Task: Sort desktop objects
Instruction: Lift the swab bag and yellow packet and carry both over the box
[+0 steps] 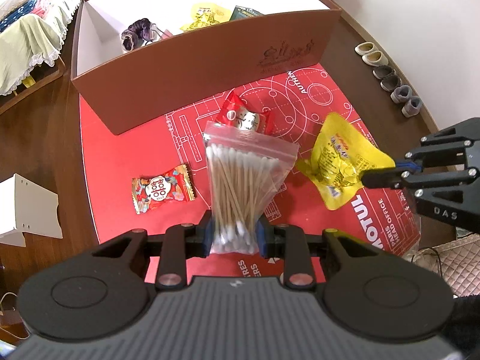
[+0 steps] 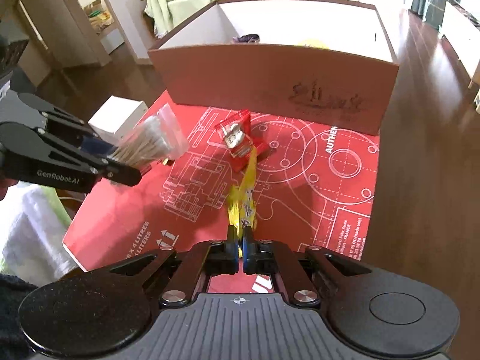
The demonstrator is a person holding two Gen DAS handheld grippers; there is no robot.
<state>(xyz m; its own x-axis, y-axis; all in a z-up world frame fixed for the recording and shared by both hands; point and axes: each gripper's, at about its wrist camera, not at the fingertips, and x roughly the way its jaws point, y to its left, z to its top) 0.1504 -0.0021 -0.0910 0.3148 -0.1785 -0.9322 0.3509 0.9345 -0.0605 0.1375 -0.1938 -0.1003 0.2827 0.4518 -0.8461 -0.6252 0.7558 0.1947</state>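
My left gripper point(image 1: 234, 234) is shut on the bottom of a clear zip bag of cotton swabs point(image 1: 243, 177), held up above the red mat point(image 1: 120, 156). That bag of cotton swabs point(image 2: 153, 141) and the left gripper point(image 2: 126, 168) also show at the left of the right wrist view. My right gripper point(image 2: 239, 240) is shut on the edge of a yellow snack packet point(image 2: 244, 198), lifted off the mat; in the left wrist view the right gripper point(image 1: 378, 172) pinches the yellow packet point(image 1: 339, 162). Two red candy packets point(image 1: 243, 117) point(image 1: 163, 187) lie on the mat.
A brown open box point(image 1: 210, 69) with white inside stands behind the mat, holding a purple scrunchie point(image 1: 138, 34), a yellow packet point(image 1: 204, 16) and a dark packet point(image 1: 244, 13). Slippers point(image 1: 387, 75) line the wall at right. A white box point(image 2: 120, 117) sits left of the mat.
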